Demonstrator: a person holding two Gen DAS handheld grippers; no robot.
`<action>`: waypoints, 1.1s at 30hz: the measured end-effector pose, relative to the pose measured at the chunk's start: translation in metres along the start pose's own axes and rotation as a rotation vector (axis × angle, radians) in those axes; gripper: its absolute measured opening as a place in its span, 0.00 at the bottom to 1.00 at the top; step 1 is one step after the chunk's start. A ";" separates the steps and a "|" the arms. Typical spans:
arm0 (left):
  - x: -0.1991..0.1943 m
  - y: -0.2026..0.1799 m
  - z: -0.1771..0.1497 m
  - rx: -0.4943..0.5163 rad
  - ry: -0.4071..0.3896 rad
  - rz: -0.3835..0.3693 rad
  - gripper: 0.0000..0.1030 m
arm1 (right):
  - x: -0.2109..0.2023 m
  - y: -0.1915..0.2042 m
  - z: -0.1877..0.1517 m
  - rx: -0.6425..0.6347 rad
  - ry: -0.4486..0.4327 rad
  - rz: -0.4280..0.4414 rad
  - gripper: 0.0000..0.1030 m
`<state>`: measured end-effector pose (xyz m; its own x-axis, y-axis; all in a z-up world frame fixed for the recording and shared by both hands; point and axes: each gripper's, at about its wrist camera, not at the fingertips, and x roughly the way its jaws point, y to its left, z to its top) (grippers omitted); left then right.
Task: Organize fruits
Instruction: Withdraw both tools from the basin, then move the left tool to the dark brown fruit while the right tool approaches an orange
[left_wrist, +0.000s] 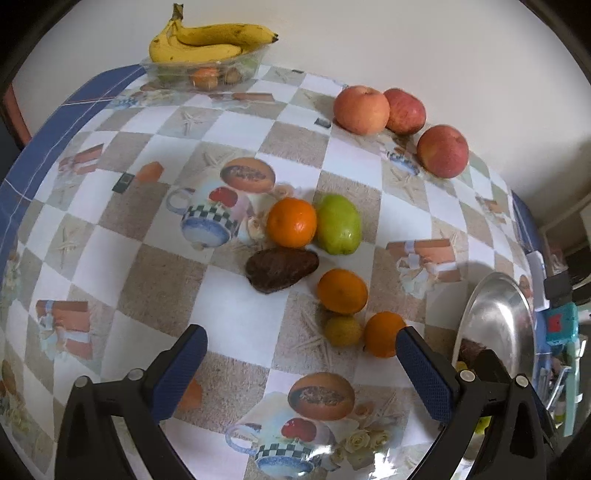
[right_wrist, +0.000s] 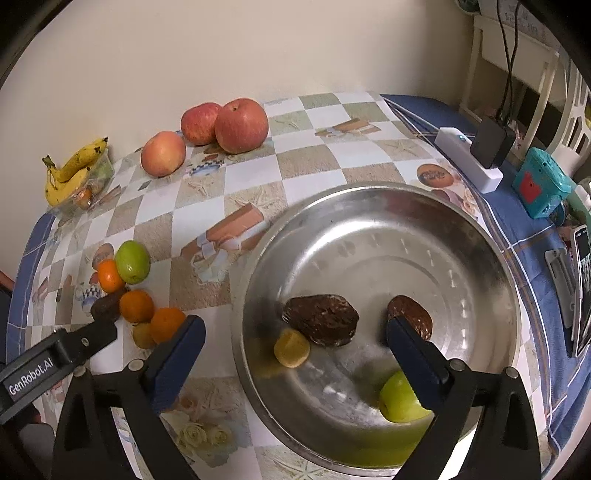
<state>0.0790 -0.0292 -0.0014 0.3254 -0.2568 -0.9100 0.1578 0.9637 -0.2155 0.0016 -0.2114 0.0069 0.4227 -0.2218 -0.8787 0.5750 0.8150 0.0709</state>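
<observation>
My left gripper (left_wrist: 301, 349) is open and empty above the table, just short of a cluster of fruit: an orange (left_wrist: 383, 334), a small yellow fruit (left_wrist: 342, 330), another orange (left_wrist: 342, 291), a brown avocado (left_wrist: 281, 268), a third orange (left_wrist: 291, 222) and a green fruit (left_wrist: 339, 224). My right gripper (right_wrist: 295, 345) is open and empty over the steel bowl (right_wrist: 369, 206), which holds two brown avocados (right_wrist: 320, 319) (right_wrist: 410, 314), a yellow fruit (right_wrist: 291, 348) and a green fruit (right_wrist: 400, 400). The left gripper's tip (right_wrist: 96, 332) shows in the right wrist view.
Three red apples (left_wrist: 362, 109) (left_wrist: 404, 110) (left_wrist: 442, 150) lie at the table's far side. Bananas (left_wrist: 210, 42) rest on a clear tray (left_wrist: 207, 72) at the far corner. A power strip (right_wrist: 469, 158), a teal box (right_wrist: 541, 188) and a phone (right_wrist: 583, 288) lie right of the bowl.
</observation>
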 end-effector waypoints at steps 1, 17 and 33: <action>-0.001 0.000 0.001 0.004 -0.007 0.006 1.00 | -0.002 0.002 0.002 0.003 -0.007 -0.001 0.96; -0.015 0.026 0.029 -0.034 -0.115 0.158 1.00 | -0.010 0.042 0.035 0.011 -0.056 0.021 0.96; -0.004 0.075 0.044 -0.137 -0.125 0.052 1.00 | 0.017 0.079 0.028 -0.117 0.002 0.118 0.96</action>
<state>0.1304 0.0406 0.0012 0.4447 -0.2050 -0.8719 0.0118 0.9747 -0.2232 0.0737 -0.1659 0.0105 0.4814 -0.1197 -0.8683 0.4360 0.8921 0.1188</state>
